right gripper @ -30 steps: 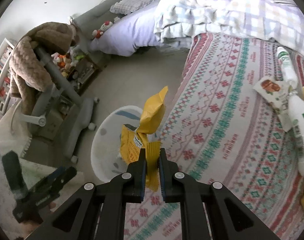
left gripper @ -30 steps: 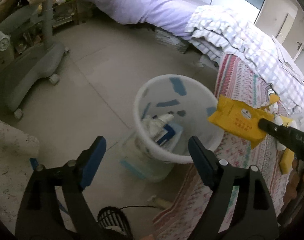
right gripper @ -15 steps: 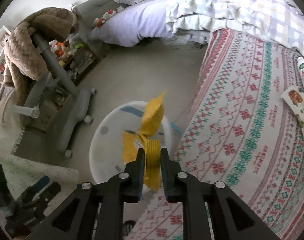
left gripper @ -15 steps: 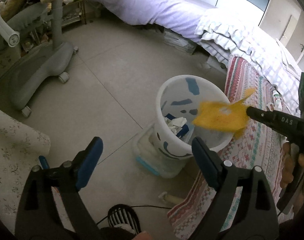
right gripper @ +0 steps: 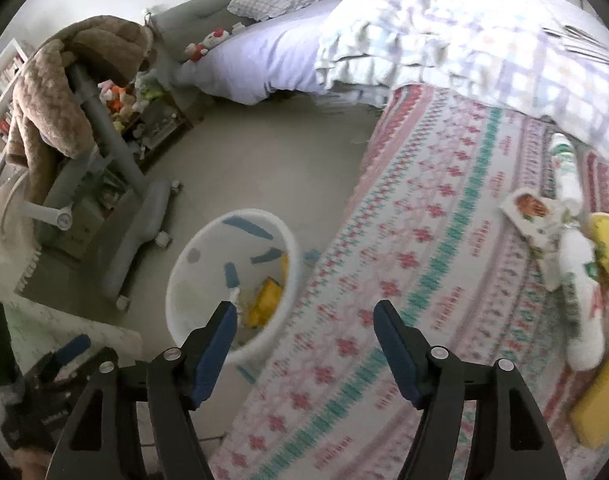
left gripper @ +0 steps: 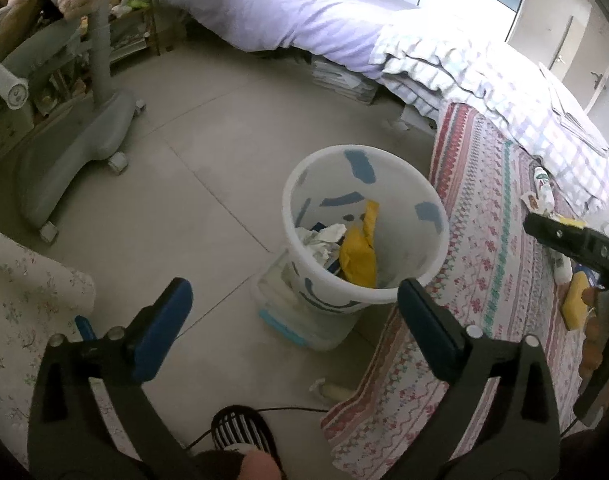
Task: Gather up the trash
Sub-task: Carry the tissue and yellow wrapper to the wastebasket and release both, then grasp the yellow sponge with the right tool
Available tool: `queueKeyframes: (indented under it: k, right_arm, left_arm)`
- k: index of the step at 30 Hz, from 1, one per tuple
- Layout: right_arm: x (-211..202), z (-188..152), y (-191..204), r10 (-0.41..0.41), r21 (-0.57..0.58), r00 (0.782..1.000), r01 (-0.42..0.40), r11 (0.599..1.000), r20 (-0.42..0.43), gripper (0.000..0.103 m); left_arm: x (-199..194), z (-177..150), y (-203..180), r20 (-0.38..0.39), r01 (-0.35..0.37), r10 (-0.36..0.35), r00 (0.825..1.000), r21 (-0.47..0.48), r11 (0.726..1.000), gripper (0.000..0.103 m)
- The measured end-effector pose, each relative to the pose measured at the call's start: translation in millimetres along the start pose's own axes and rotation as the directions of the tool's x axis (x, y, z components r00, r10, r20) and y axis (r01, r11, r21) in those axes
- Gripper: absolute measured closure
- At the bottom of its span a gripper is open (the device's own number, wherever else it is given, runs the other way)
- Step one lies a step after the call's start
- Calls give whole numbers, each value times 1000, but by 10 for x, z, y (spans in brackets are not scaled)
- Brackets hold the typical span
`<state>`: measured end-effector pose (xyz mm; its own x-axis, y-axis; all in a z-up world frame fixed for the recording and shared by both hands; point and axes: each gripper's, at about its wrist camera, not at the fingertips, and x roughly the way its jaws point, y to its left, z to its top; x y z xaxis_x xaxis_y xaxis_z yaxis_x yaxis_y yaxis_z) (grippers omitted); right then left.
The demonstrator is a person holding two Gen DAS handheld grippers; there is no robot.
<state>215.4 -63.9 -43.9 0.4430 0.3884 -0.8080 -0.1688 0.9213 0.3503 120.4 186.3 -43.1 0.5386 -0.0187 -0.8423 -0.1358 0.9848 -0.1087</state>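
Here the landmark is the white waste bin [left gripper: 364,240] with blue markings, standing on the tiled floor [left gripper: 192,184].

Left of the bin: a grey wheeled chair base [left gripper: 72,160] stands well apart from it on the floor. The left tool [left gripper: 292,312] hovers on the near side of the bin, its blue-padded jaws spread wide and holding nothing.

Inside the bin: the yellow wrapper [left gripper: 358,254] lies against crumpled white paper [left gripper: 324,240]; the same wrapper shows through the bin mouth in the right wrist view [right gripper: 266,300].

Right of the bin: the bed with the patterned cover [left gripper: 484,248] sits just beside the bin, its edge touching or nearly touching the rim. The right tool [right gripper: 304,340] hangs over the boundary between bin and bed cover, jaws wide apart and empty.

Farther right of the bin, on the bed cover, more trash remains: a printed snack packet [right gripper: 528,212], a white bottle with green print [right gripper: 564,160], a larger white bottle [right gripper: 580,300] and a yellow packet [right gripper: 606,240], lying close together. The right wrist view is blurred here.
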Motion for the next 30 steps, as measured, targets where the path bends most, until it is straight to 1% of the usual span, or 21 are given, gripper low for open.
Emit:
queueKeyframes:
  k: [3,4,9,11,14,18,20,23,25,28,30]
  right_arm:
    - [-132,-86,-153,-22,4,1000,22,1000,-7,22]
    - [-168,-111,-196,-29,5,1000,29,1000,-9,21]
    - [-391,-223,-479,-77,19,997,77,997,-21,19]
    - [-480,-267,-603,-117,29,993,118,993,-27,19]
    - [-634,-327,-820,-157,44,987,158,987,-10,19]
    - [-799,-401,-1118,-238,75,971,238,968,-4,19]
    - [-874,-438,-1255,-253,96,968,252,963,-1,19]
    - [-991,-499,-1474,-300,124,954,296,947,8,19]
    - [-1028,-532,-1568,-314,147,949,310,939,7,19]
    - [-1036,-582,-1753,-327,201,945,323,925,-13,19]
    - [-1033,-622,-1858,-355,239,934,351,905,-27,19]
  left_arm:
    - [-27,-4,-82,3,6,-6,1000,9,1000,1]
    - [-34,-4,-114,2,9,-9,1000,12,1000,1]
    - [-38,-16,-297,-12,26,-26,1000,31,999,1]
    - [-33,-23,-396,-19,35,-34,999,43,998,1]
    - [-24,-31,-543,-33,49,-47,998,60,997,1]
    - [-3,-41,-759,-55,66,-62,997,82,994,1]
    - [14,-44,-870,-64,74,-68,996,95,993,1]
    - [63,-51,-1026,-79,73,-64,995,121,990,1]
    - [93,-54,-1112,-86,70,-59,995,133,989,1]
    - [125,-53,-1222,-92,72,-59,994,139,988,1]
    - [141,-47,-1290,-95,75,-62,994,140,987,1]
